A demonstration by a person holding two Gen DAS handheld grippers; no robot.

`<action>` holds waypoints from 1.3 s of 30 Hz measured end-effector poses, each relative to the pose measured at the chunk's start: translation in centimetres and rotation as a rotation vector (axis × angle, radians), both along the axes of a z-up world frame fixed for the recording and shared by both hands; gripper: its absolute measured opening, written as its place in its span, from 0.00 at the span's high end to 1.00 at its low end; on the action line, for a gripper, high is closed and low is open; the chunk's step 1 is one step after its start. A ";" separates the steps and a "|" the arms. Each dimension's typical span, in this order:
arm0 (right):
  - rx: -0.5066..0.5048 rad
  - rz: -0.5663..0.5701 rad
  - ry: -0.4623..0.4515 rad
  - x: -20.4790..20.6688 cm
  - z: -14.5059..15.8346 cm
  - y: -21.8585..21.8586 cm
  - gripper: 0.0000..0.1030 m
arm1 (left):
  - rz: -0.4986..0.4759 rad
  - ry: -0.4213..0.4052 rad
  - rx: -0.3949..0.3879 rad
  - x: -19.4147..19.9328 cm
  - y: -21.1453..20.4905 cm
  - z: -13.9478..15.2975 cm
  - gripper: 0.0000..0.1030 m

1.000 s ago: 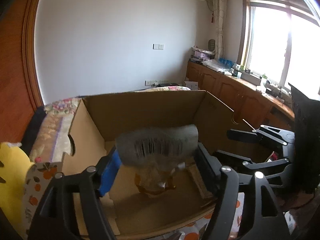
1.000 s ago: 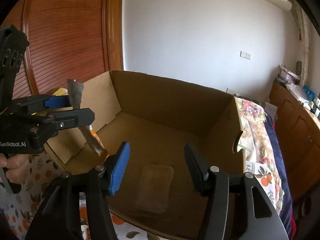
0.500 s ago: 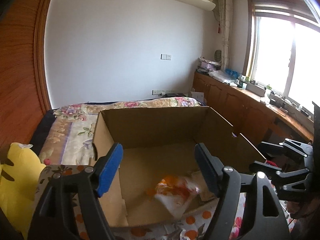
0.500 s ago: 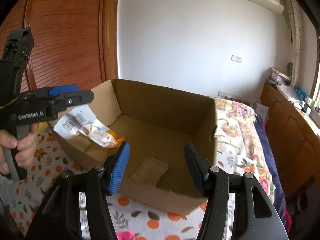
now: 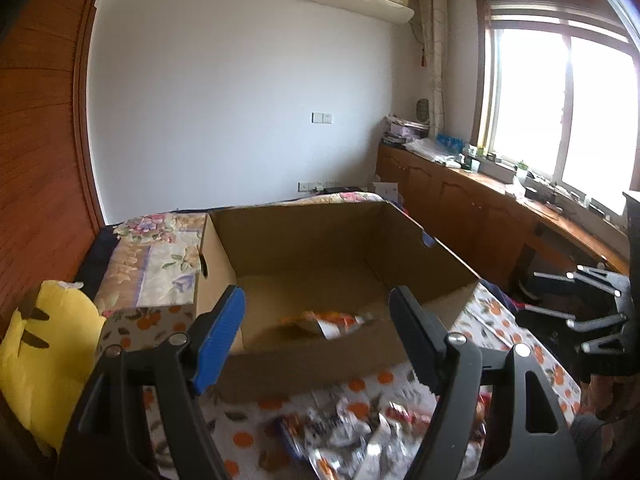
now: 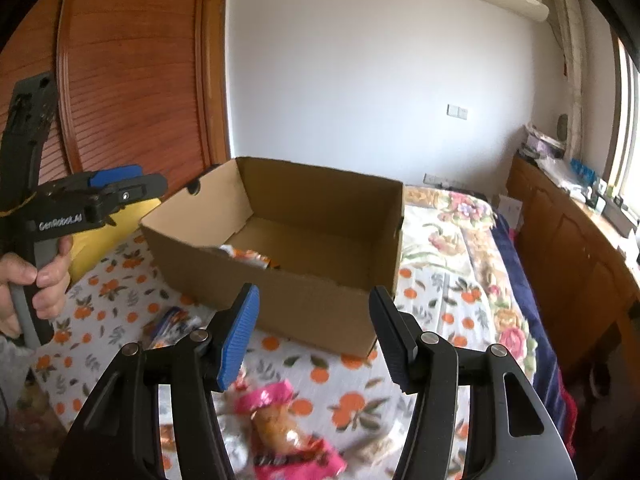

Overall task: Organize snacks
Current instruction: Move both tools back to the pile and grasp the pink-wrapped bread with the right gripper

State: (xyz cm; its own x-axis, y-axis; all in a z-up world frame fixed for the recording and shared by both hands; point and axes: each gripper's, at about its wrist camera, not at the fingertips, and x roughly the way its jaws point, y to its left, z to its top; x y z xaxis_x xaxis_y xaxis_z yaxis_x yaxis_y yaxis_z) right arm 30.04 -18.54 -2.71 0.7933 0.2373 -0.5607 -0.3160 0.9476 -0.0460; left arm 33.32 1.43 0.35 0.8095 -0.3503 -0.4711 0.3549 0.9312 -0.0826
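**Snacks: one packet in the box, the rest loose on the bed**

Snacks are split between two places. From my left wrist view, going left to right: a yellow cushion sits at the far left edge of the bed. Next to it my left claw hangs over the orange-print sheet, jaws standing well apart with nothing between the pads. Beyond the fingertips is the open cardboard box, and inside it, against the near wall, lies an orange-and-white snack packet. Below the box, on the sheet, I see a blurred heap of loose wrappers; I cannot tell the individual items. At the far right the right claw shows side-on.

From my right wrist view: a hand at the far left grips the handle of the left claw, which is level with the box's left end. My right claw is in front of the box's near wall, jaws parted and empty. Directly beneath it a pink-wrapped snack rests on the sheet, blurred. To the right, the floral bedspread runs beside wooden cabinets.
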 end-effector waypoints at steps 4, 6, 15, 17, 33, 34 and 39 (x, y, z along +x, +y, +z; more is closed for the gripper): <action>-0.002 0.004 0.023 -1.5 -0.2 -0.2 0.43 | -0.022 0.024 0.020 -2.1 -0.4 -1.3 0.27; -0.006 0.011 0.039 -2.0 -0.6 -0.2 0.43 | -0.032 0.039 0.028 -2.9 -0.7 -2.1 0.27; -0.043 0.048 0.120 -2.0 -3.2 0.0 0.43 | -0.108 0.106 0.121 -6.8 -3.4 -6.6 0.27; -0.041 0.057 0.146 -1.8 -4.3 0.0 0.43 | -0.127 0.132 0.135 -7.3 -3.9 -7.5 0.27; -0.027 0.106 0.363 0.6 -11.6 0.7 0.46 | -0.197 0.300 0.204 -7.8 -4.7 -12.1 0.30; -0.042 0.109 0.365 0.7 -11.8 0.8 0.46 | -0.202 0.309 0.209 -7.8 -4.8 -12.3 0.30; -0.080 0.103 0.395 1.0 -13.1 0.8 0.47 | -0.214 0.312 0.260 -7.6 -5.5 -12.9 0.32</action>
